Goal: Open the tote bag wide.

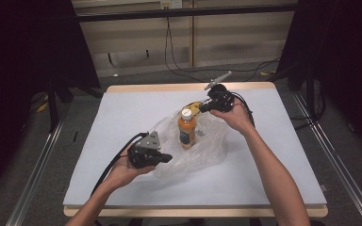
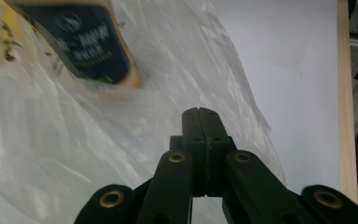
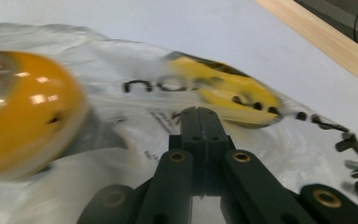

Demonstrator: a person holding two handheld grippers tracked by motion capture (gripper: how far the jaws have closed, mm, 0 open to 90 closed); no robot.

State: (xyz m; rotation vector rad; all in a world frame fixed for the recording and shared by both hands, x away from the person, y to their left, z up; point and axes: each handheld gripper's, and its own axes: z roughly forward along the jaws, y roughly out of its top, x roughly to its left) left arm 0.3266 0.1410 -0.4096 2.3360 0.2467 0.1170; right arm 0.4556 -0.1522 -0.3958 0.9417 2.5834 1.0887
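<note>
An orange bottle (image 1: 187, 128) is stood upright in a clear plastic bag (image 1: 207, 155). The bag's near edge is pinched by the left gripper (image 1: 166, 158) and its far edge by the right gripper (image 1: 202, 107), jaws pressed together, seemingly to spread it.

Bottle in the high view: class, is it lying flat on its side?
No. The orange bottle stands upright, white cap on top, with the clear plastic bag around its base.

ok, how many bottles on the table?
1. An orange bottle with a white cap stands upright mid-table in the clear plastic bag, between the left claw and right claw. The crumpled bag could hide something more.
</note>
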